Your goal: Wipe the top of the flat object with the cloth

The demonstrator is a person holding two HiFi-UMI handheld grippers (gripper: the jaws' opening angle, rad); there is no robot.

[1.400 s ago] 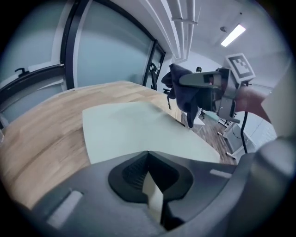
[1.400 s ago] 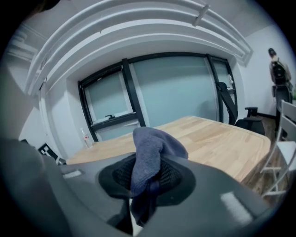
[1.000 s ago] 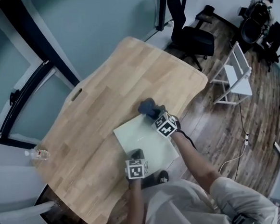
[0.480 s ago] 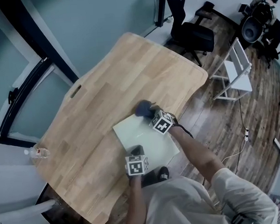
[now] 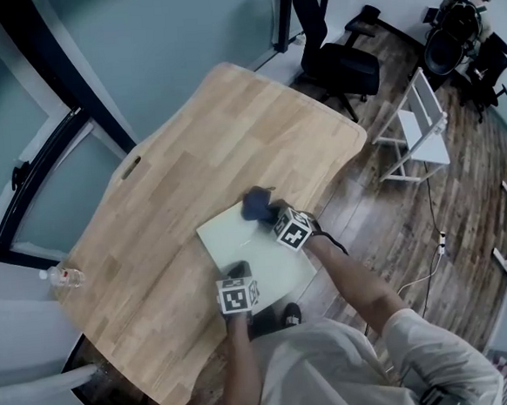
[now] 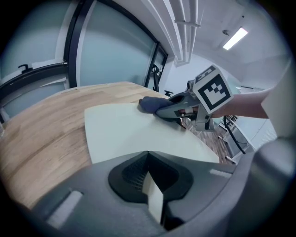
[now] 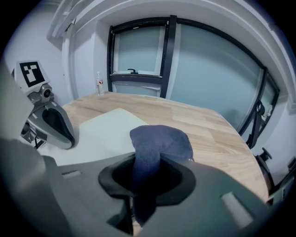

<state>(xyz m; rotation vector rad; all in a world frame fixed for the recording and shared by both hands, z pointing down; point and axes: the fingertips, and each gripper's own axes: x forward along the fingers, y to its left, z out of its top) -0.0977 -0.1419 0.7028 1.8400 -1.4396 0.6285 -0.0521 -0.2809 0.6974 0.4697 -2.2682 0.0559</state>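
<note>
Right tool (image 5: pixel 269 213) slid leftward, crumpled blue cloth (image 5: pixel 255 204) pinched, pale flat board (image 5: pixel 239 242)

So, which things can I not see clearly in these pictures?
- Head view: the board's near edge is under the left gripper and the arm.
- Right gripper view: the cloth hides the spot beneath it, so contact is unclear.
- Bottle: too small to read its label in any view.
- Left gripper view: the gripper body cuts off the board's near part.
</note>
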